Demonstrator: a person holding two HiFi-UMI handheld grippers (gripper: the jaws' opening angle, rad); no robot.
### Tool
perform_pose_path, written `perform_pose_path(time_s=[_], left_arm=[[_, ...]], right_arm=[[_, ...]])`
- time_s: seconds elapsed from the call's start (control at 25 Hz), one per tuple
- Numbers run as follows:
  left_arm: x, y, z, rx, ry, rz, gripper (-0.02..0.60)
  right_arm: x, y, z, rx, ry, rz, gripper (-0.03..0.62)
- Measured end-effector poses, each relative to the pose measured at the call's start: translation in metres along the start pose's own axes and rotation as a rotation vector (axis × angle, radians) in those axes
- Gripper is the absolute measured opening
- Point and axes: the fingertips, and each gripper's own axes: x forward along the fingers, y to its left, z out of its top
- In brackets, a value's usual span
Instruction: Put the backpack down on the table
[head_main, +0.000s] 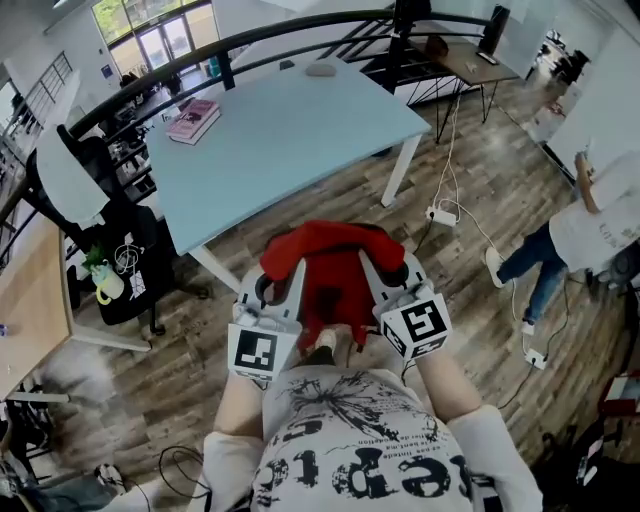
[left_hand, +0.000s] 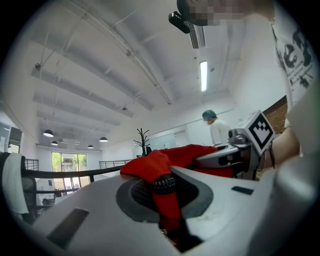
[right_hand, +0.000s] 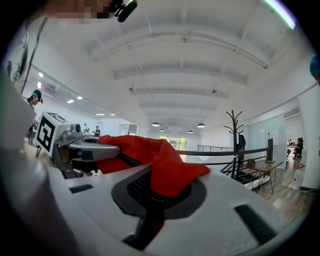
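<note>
**A:** Where is the red backpack (head_main: 330, 258)?

**B:** We hold it in the air just ahead of our chest, over the wooden floor (head_main: 480, 180). It is near the pale blue surface (head_main: 290, 140) but not on it.

**A:** And our claws?

**B:** Our left claw (head_main: 278, 288) is pressed together on a fold of red fabric at the pack's left side. Our right claw (head_main: 393, 273) pinches the fabric on its right side. Both point level, toward the surface.

**A:** What lies on the surface?

**B:** We see a pink book (head_main: 194, 121) near its far left corner.
</note>
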Motion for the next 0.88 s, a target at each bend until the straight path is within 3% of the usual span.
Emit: perform_pose_path(time_s=[0.52,0.88], left_arm=[[0.161,0.138,-0.001,0.016,-0.017,0.017,0.041],[0.244,0.198,-0.009,0.053,-0.001,0.132,0.043]], right_arm=[[0.189,-0.108,0.024,-0.045,-0.03,-0.003,0.018],[0.292,-0.168,0.026,-0.091,-0.076,0.125,0.019]])
